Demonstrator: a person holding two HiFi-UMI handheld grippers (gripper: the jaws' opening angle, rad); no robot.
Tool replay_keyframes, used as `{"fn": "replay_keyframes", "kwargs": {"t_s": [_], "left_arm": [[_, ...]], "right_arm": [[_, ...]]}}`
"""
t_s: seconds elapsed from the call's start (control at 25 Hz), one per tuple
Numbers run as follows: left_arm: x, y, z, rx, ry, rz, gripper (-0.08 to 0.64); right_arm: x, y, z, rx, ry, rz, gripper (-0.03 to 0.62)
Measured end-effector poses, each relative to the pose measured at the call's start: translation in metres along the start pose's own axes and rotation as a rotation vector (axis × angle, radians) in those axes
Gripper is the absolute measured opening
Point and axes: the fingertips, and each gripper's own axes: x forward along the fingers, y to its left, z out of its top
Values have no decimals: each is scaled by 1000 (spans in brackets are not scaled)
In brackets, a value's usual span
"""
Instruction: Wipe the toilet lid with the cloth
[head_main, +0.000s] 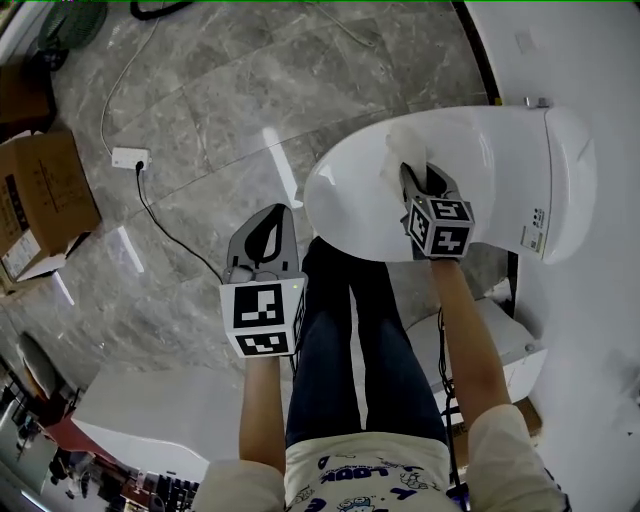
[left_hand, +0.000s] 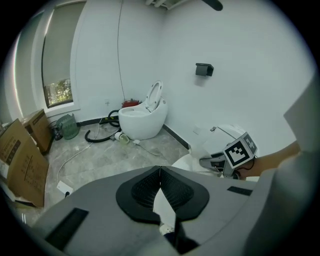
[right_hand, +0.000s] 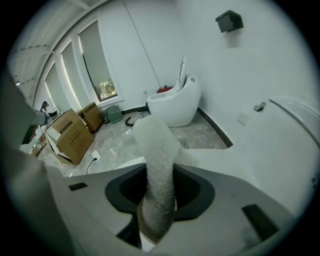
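While the right gripper (head_main: 418, 178) pinches the white cloth (head_main: 399, 150) on the toilet lid (head_main: 490, 165), the left gripper (head_main: 266, 215) hangs aside over the floor, jaws together, empty.

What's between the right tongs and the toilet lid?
The cloth: the right tongs grip it and it drapes onto the toilet lid, seen in the head view.

2 tools (head_main: 268, 222) (head_main: 418, 175), 1 cloth (head_main: 403, 148), 2 toilets (head_main: 490, 150) (left_hand: 143, 118), 2 boxes (head_main: 42, 195) (head_main: 20, 95).
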Motion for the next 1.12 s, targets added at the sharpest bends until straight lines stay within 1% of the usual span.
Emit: {"fn": "replay_keyframes", "kwargs": {"t_s": [0.28, 0.6, 0.84, 1.12], "left_arm": [[19, -55, 27, 77, -2, -69, 5], [42, -102, 44, 138, 14, -119, 5], [57, -121, 47, 168, 30, -139, 5], [66, -126, 40, 172, 46, -130, 5]], "right_arm": [[-39, -94, -2, 39, -16, -112, 123], [-61, -174, -23, 77, 14, -199, 123], [-59, -208, -45, 96, 57, -222, 123], [-43, -218, -76, 106, 126, -204, 123]]}}
